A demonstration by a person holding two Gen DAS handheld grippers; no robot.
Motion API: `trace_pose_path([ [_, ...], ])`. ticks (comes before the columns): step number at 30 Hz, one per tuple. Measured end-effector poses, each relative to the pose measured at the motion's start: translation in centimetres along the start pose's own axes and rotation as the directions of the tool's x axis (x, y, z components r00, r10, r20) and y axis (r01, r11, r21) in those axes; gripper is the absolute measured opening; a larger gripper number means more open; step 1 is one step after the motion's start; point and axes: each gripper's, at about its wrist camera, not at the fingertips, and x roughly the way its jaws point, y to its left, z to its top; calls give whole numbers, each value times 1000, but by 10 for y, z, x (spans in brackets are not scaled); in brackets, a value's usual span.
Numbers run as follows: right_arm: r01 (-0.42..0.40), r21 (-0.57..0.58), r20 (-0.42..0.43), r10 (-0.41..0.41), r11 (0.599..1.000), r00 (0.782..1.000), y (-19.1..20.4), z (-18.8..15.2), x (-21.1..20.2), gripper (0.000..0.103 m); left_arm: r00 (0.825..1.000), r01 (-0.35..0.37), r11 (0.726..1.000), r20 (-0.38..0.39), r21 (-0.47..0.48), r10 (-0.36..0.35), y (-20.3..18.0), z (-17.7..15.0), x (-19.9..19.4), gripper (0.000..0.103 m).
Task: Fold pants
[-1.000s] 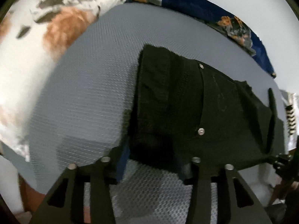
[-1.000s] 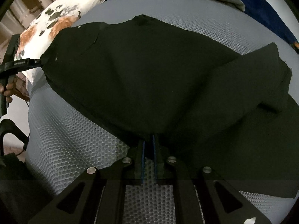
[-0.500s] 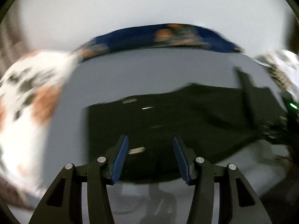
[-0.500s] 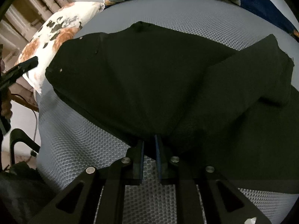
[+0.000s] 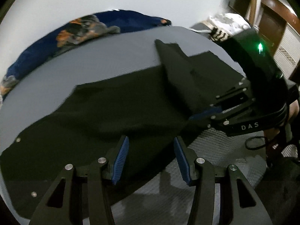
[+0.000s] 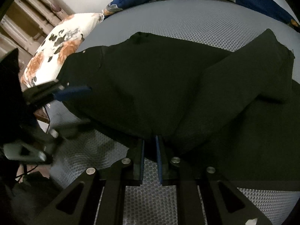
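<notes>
Black pants (image 5: 116, 110) lie spread on a grey mesh bed cover (image 5: 105, 56), with one leg folded over on the right (image 6: 249, 78). My left gripper (image 5: 151, 146) is open and empty, its blue pads over the near edge of the pants near the waist. My right gripper (image 6: 150, 140) is nearly shut on the near edge of the pants (image 6: 150, 86) at the crotch fold. It also shows in the left wrist view (image 5: 204, 115), pinching the cloth.
A white floral pillow (image 6: 56, 54) lies at the left end of the bed. A blue floral blanket (image 5: 78, 31) runs along the far edge by the wall. Wooden furniture (image 5: 270, 18) stands to the right. The bed's near edge is below both grippers.
My left gripper let go of the waist, opened, and swung right along the pants toward the right gripper. The right gripper stayed clamped on the cloth.
</notes>
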Motion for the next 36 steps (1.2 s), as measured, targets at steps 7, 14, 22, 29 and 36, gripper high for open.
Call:
trace_pose_path([
  [7, -27, 20, 17, 26, 999, 1000, -1, 4, -1, 12, 997, 35, 999, -68, 15, -34, -21, 0, 40, 40],
  [14, -73, 48, 26, 72, 996, 997, -10, 7, -9, 27, 997, 46, 995, -53, -89, -51, -11, 5, 48, 10],
  [22, -158, 268, 267, 84, 951, 960, -109, 26, -68, 34, 997, 68, 986, -37, -152, -75, -4, 2, 45, 10],
  [29, -191, 522, 351, -6, 831, 936, -225, 55, -70, 34, 995, 80, 978, -45, -195, -90, -2, 1, 46, 10],
  [36, -190, 592, 354, -42, 783, 934, -275, 81, -57, 34, 993, 87, 969, -54, -233, -102, 3, 0, 49, 10],
])
